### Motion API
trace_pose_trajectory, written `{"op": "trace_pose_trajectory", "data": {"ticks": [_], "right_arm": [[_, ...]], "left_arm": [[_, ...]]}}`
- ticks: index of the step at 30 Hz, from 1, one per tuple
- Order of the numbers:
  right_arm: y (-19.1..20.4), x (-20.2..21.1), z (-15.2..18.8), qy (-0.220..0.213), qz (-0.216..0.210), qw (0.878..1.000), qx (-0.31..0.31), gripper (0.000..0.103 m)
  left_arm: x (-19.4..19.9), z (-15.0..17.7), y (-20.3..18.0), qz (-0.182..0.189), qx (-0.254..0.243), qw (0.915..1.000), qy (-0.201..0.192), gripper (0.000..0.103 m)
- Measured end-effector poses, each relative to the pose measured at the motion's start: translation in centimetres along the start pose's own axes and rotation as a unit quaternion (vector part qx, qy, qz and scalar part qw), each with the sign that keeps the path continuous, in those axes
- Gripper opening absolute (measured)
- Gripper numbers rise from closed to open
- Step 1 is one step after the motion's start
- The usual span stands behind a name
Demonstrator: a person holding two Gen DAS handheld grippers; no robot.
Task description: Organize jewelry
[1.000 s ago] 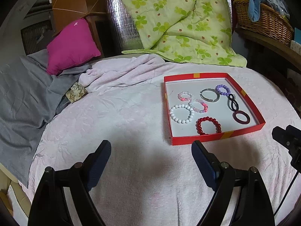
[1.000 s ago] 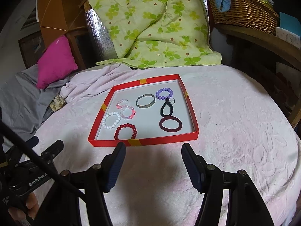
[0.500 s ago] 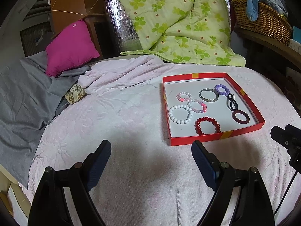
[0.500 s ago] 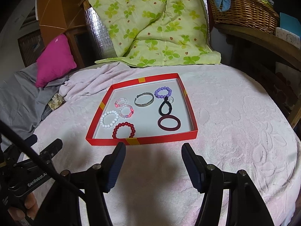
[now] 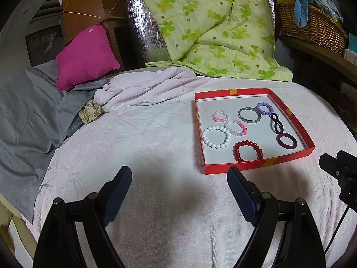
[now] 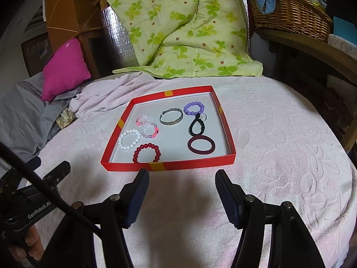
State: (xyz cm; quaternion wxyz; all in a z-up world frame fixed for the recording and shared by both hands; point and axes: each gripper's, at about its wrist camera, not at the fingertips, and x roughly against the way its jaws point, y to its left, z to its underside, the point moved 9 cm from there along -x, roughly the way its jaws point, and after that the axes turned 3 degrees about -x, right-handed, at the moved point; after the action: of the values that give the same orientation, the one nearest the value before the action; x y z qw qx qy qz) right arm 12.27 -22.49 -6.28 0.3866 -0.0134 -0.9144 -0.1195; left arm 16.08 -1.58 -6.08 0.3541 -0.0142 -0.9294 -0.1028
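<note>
Left gripper: black angular arms, dark navy ribbed pads, silver screws at the joints. Right gripper: same black frame, navy ribbed pads, silver screws. In the right view the left gripper body is black with white "GenRobot.AI" lettering, a black cable across it, bare fingers beneath.

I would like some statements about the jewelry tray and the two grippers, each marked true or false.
1. The shallow red cardboard tray lies on the pink textured bedspread. True.
2. The right gripper grips a bracelet. False: its jaws are open and empty.
3. The red bead bracelet lies nearest the tray's front wall. True.
4. The left gripper is shut. False: open.
5. The white bead bracelet lies outside the tray. False: inside.
</note>
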Motion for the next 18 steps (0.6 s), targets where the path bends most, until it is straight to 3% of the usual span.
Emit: {"op": "trace_pose_trajectory", "data": {"ticks": [18], "right_arm": [[-0.11, 0.10, -0.19, -0.003, 0.001, 1.000, 0.000, 0.066]], "left_arm": [[0.00, -0.07, 0.00, 0.001, 0.000, 1.0000, -0.002, 0.087]]}}
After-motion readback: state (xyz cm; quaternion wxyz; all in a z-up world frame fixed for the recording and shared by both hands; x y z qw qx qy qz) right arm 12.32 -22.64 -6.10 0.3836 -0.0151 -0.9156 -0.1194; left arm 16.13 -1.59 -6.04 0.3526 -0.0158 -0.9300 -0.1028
